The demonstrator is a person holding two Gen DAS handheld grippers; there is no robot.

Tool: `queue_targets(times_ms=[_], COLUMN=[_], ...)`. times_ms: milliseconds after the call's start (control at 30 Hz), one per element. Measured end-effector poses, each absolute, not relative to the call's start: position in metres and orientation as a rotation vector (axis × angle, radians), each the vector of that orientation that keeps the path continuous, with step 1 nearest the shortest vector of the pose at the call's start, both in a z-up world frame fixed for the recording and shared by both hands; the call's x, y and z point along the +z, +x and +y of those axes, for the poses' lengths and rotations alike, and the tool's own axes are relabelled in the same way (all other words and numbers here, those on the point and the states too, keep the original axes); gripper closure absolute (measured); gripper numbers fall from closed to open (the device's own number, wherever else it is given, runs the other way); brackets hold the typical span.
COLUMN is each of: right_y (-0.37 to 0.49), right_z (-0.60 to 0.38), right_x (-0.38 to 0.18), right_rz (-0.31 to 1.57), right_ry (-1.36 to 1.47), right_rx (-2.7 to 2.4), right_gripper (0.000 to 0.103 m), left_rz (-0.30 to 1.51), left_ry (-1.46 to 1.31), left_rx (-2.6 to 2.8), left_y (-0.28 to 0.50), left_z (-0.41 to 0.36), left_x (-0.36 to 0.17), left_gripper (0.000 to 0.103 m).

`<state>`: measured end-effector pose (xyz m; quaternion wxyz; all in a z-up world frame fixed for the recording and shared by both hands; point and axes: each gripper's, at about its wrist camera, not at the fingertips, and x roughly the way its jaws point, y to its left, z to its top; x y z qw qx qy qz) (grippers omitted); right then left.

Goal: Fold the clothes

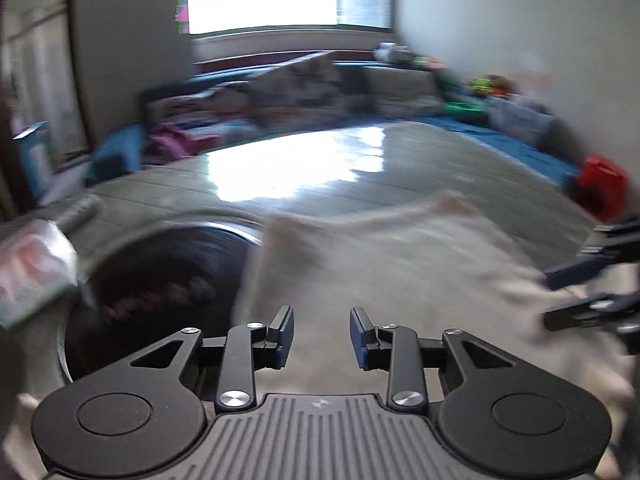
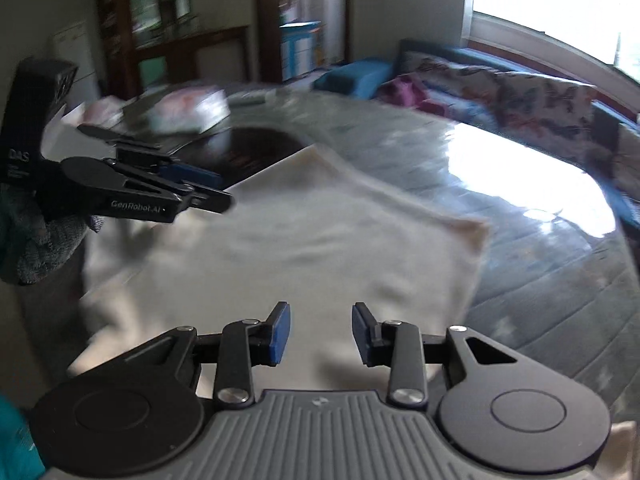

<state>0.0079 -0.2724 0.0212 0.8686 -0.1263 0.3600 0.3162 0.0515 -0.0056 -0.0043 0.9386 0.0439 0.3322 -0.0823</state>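
A cream garment (image 1: 400, 264) (image 2: 320, 240) lies spread flat on the grey glossy table (image 1: 320, 168) (image 2: 540, 248). My left gripper (image 1: 321, 336) hovers over the near left part of the cloth, its blue pads apart with nothing between them. From the right wrist view the left gripper (image 2: 220, 192) shows side-on above the cloth's left edge. My right gripper (image 2: 320, 334) is open over the near edge of the garment and holds nothing. In the left wrist view the right gripper (image 1: 552, 298) reaches in from the right edge, fingers apart above the cloth.
A dark round tray (image 1: 160, 280) (image 2: 260, 148) sits on the table under the cloth's far left corner. A plastic-wrapped pack (image 1: 32, 272) (image 2: 188, 112) lies beside it. A sofa with patterned cushions (image 1: 320, 80) (image 2: 500, 88) runs behind the table. A red object (image 1: 600, 184) stands at the right.
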Motion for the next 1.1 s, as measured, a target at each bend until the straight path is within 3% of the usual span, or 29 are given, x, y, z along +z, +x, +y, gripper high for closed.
queue_targets(times_ms=[100, 300, 367, 433, 500, 600, 933, 967, 1033, 1100], right_y=[0.035, 0.084, 0.096, 0.107, 0.116, 0.129, 0.147, 0.148, 0.149, 0.151], right_z=[-0.281, -0.294, -0.296, -0.298, -0.301, -0.305, -0.307, -0.306, -0.304, -0.303], right_x=[0.024, 0.019, 0.015, 0.010, 0.005, -0.001, -0.018, -0.019, -0.019, -0.020], right_rz=[0.738, 0.749, 0.753, 0.758, 0.765, 0.777, 0.810, 0.811, 0.815, 0.818], right_ry=[-0.237, -0.181, -0.175, -0.171, -0.161, -0.148, -0.129, -0.130, -0.135, -0.136], right_rx=[0.605, 0.529, 0.511, 0.489, 0.469, 0.444, 0.419, 0.421, 0.424, 0.425], right_gripper=[0.069, 0.069, 0.069, 0.069, 0.069, 0.069, 0.069, 0.069, 0.069, 0.069], left_rz=[0.691, 0.727, 0.739, 0.734, 0.709, 0.660, 0.607, 0.600, 0.594, 0.601], left_ry=[0.082, 0.096, 0.087, 0.069, 0.076, 0.082, 0.138, 0.139, 0.148, 0.143], left_rx=[-0.115, -0.089, -0.092, -0.108, -0.116, -0.169, -0.394, -0.375, -0.337, -0.319], left_y=[0.084, 0.121, 0.127, 0.128, 0.125, 0.110, 0.079, 0.080, 0.084, 0.088], left_z=[0.003, 0.001, 0.002, 0.000, -0.004, -0.018, -0.047, -0.045, -0.042, -0.040], left_x=[-0.010, -0.028, -0.032, -0.034, -0.034, -0.027, -0.020, -0.019, -0.018, -0.019], left_gripper=[0.058, 0.059, 0.070, 0.089, 0.095, 0.096, 0.086, 0.083, 0.067, 0.061])
